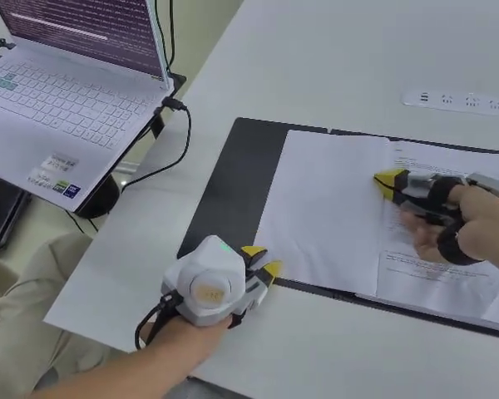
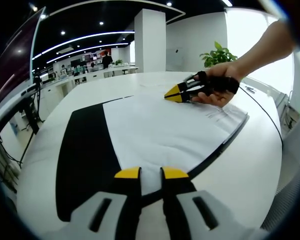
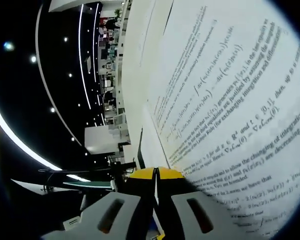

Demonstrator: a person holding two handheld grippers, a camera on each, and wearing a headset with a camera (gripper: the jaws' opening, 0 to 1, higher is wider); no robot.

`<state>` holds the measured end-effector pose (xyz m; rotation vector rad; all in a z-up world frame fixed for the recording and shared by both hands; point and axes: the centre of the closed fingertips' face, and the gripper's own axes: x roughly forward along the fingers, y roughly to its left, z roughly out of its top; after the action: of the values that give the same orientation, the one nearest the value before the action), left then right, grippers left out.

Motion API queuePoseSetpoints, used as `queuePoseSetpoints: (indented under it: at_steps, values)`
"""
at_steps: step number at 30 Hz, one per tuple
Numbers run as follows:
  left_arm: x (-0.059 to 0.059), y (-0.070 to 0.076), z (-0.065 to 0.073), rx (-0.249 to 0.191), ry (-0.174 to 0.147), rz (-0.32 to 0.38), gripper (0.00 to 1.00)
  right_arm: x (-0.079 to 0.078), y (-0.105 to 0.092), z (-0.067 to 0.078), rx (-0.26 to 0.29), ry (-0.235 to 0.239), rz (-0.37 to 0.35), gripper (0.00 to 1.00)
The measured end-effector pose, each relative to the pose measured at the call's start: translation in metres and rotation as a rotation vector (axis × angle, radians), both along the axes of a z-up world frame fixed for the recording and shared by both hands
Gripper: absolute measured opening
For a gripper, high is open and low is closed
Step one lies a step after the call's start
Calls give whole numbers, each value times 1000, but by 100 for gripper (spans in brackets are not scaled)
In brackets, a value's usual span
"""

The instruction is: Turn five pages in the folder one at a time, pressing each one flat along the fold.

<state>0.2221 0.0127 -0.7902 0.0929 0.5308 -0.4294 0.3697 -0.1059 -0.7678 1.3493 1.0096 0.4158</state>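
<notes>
The folder (image 1: 233, 179) lies open on the white table, its black inner cover on the left. A blank turned page (image 1: 324, 208) lies flat over it, and a printed page (image 1: 432, 274) lies to the right of the fold. My right gripper (image 1: 388, 183) is shut, with its yellow tips down on the paper at the fold, near the folder's far edge. In the right gripper view its joined tips (image 3: 156, 174) rest against the printed text. My left gripper (image 1: 262, 261) sits at the folder's near edge beside the blank page's corner. Its jaws stand a narrow gap apart (image 2: 150, 173) with nothing between them.
An open laptop (image 1: 58, 100) stands at the far left, with a black cable (image 1: 179, 141) trailing off the table edge. A white power strip (image 1: 457, 101) lies at the back right. Bare table runs in front of the folder.
</notes>
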Motion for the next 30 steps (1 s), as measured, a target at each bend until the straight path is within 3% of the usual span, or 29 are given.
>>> queuePoseSetpoints:
  at_steps: [6, 11, 25, 30]
  values:
    - [0, 1, -1, -5, -1, 4, 13, -25, -1, 1, 10, 17, 33, 0]
    - [0, 1, -1, -5, -1, 4, 13, -53, 2, -1, -27, 12, 126, 0]
    - [0, 0, 0, 5, 6, 2, 13, -124, 0, -6, -26, 31, 175, 0]
    - [0, 0, 0, 13, 14, 0, 13, -144, -8, -16, -31, 42, 189, 0]
